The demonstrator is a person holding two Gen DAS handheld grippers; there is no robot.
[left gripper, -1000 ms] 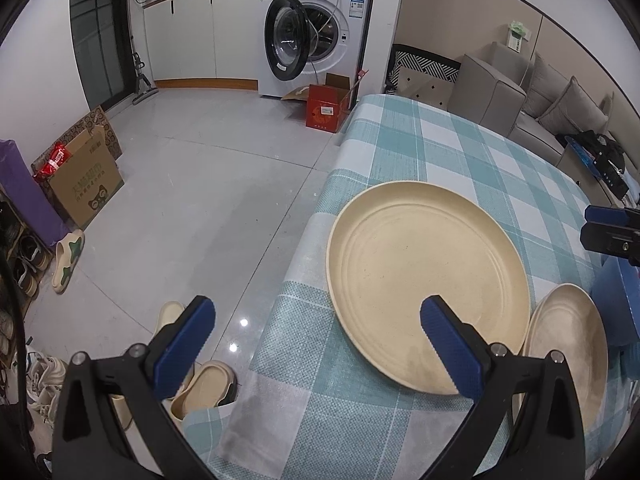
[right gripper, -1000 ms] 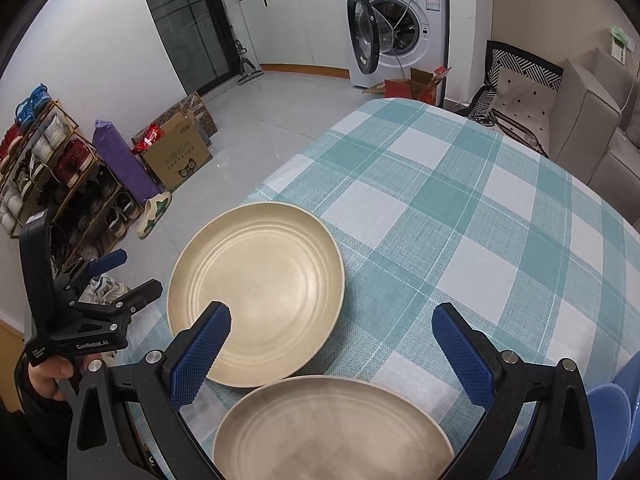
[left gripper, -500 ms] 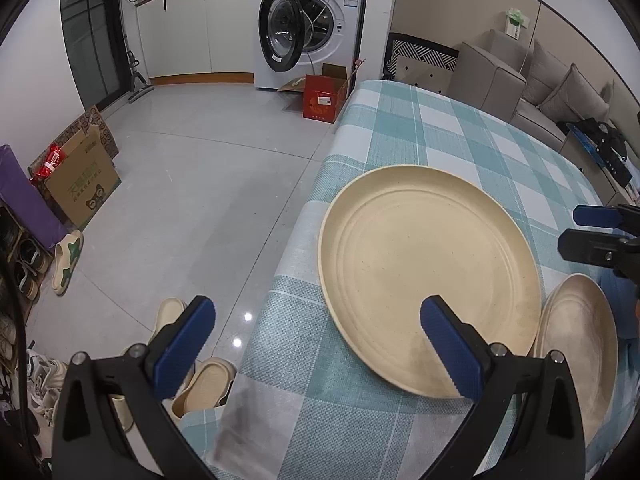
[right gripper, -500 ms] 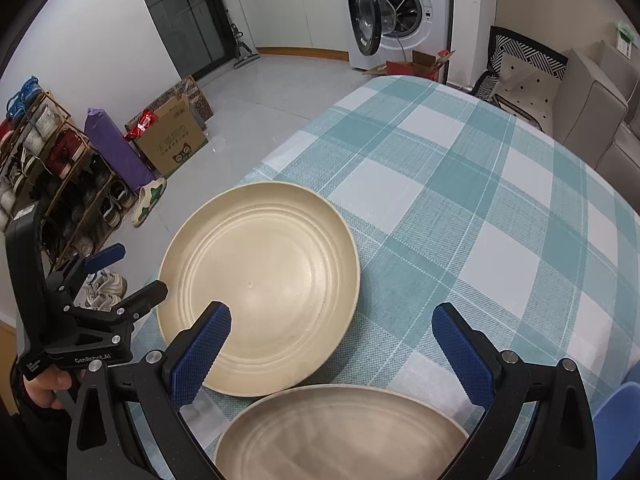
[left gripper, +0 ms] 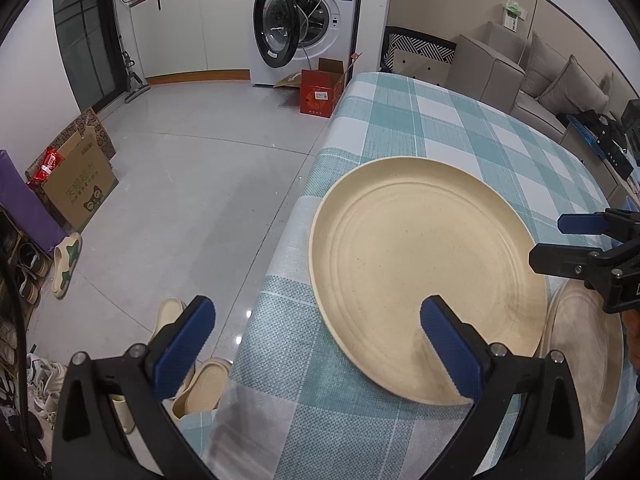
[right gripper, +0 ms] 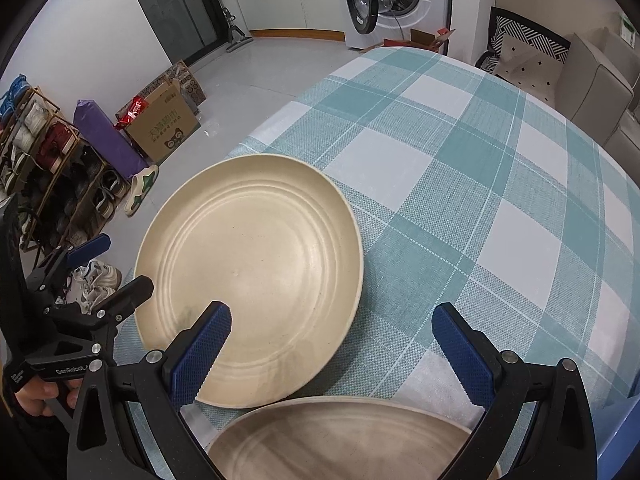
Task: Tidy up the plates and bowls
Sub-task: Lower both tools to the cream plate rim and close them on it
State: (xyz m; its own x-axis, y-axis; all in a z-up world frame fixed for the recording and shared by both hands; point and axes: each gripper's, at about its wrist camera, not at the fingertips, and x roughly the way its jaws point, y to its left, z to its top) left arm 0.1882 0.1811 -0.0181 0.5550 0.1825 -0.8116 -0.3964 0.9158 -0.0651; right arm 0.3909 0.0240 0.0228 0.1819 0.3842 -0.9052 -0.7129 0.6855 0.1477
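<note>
Cream plate [left gripper: 420,272] lies on checked cloth [left gripper: 400,128] near the table's left edge; left gripper [left gripper: 320,344] gapes wide, right pad over the plate's near rim, left pad off the table. Second plate [left gripper: 584,360] just beside it.

Right wrist: right gripper [right gripper: 336,344] spread apart, empty, above both plates [right gripper: 252,268] [right gripper: 340,440]; left gripper [right gripper: 108,264] at left.

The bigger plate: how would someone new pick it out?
Find the checked tablecloth. Near its edge on the shoe-rack side lie two cream plates; the bigger plate is the paler, farther one, with raised rings, ahead of the duller, greyer plate lying nearest the right claw.
</note>
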